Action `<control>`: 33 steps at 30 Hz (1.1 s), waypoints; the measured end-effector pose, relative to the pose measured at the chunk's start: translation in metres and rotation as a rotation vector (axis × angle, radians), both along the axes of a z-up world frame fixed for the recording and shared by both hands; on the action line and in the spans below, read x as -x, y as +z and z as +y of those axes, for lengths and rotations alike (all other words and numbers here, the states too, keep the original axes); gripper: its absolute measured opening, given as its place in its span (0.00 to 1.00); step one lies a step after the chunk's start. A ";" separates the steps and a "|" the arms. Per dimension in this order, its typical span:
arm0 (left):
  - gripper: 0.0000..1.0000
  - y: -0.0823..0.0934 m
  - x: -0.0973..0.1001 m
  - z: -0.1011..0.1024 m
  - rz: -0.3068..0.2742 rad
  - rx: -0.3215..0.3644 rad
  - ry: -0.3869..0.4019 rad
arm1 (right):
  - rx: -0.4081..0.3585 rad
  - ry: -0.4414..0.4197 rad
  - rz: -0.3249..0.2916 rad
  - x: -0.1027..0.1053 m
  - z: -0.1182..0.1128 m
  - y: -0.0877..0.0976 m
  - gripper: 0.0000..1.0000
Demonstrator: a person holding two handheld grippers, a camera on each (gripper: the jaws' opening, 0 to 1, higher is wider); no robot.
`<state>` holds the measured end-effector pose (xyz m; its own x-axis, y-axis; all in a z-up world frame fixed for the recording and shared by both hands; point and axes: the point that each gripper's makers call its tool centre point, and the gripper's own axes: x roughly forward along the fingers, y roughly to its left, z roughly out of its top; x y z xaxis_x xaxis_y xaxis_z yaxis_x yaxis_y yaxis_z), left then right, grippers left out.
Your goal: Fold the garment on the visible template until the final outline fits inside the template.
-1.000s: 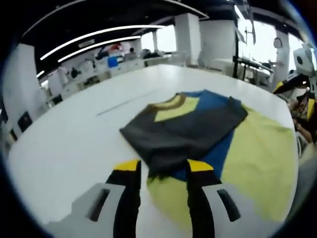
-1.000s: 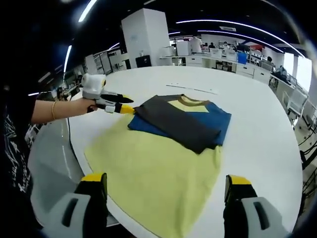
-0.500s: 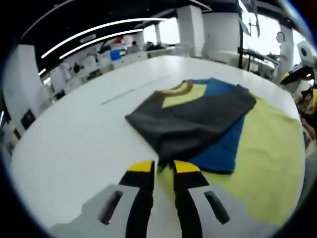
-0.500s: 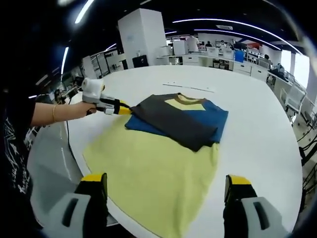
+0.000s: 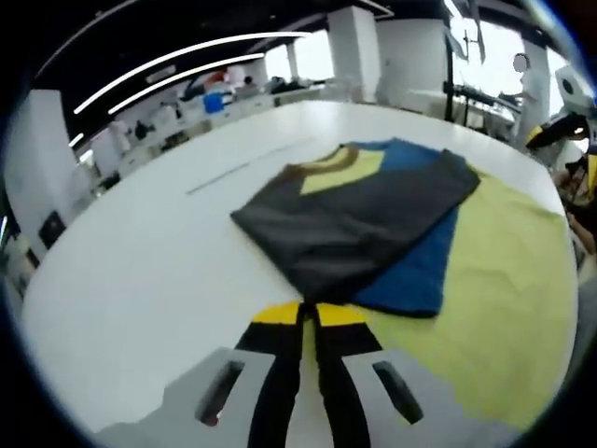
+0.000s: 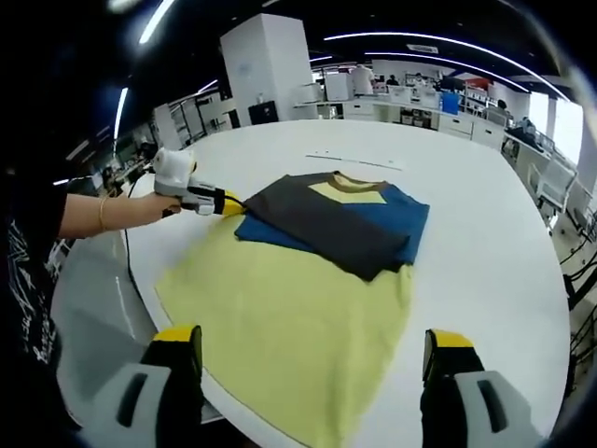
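A folded garment, dark grey over blue with a yellow chest panel and a brown collar, lies on a wide pale yellow cloth. I cannot tell whether that cloth is part of the garment. My left gripper is shut on the near corner of the dark grey layer. In the right gripper view the garment rests on the far part of the yellow cloth, and the left gripper pinches its left corner. My right gripper stands wide open above the cloth's near edge, holding nothing.
The white round table has a thin line marked on it beyond the garment. A person's forearm reaches in from the left. The yellow cloth hangs over the table's near edge. Desks and a chair stand further off.
The left gripper's jaws have closed from open onto the dark grey corner of the garment. The right gripper has stayed open and still.
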<state>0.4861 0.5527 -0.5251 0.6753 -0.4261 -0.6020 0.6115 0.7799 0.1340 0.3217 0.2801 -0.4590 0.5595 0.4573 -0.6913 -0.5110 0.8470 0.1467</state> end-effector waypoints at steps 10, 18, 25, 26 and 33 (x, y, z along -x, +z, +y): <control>0.00 -0.003 0.006 0.008 0.022 0.007 0.031 | -0.002 -0.006 -0.007 0.000 -0.001 0.001 0.99; 0.17 0.006 0.016 0.010 0.023 0.045 0.036 | -0.003 -0.008 -0.016 -0.002 -0.001 0.003 0.99; 0.40 0.016 0.034 0.011 0.036 0.098 0.033 | 0.000 -0.015 -0.025 -0.004 -0.001 0.002 0.99; 0.43 0.017 0.037 0.012 0.040 0.106 0.032 | -0.002 -0.018 -0.026 -0.004 -0.001 0.002 0.99; 0.59 0.023 0.060 0.012 0.043 0.121 0.009 | 0.005 -0.020 -0.022 0.000 -0.002 -0.001 0.99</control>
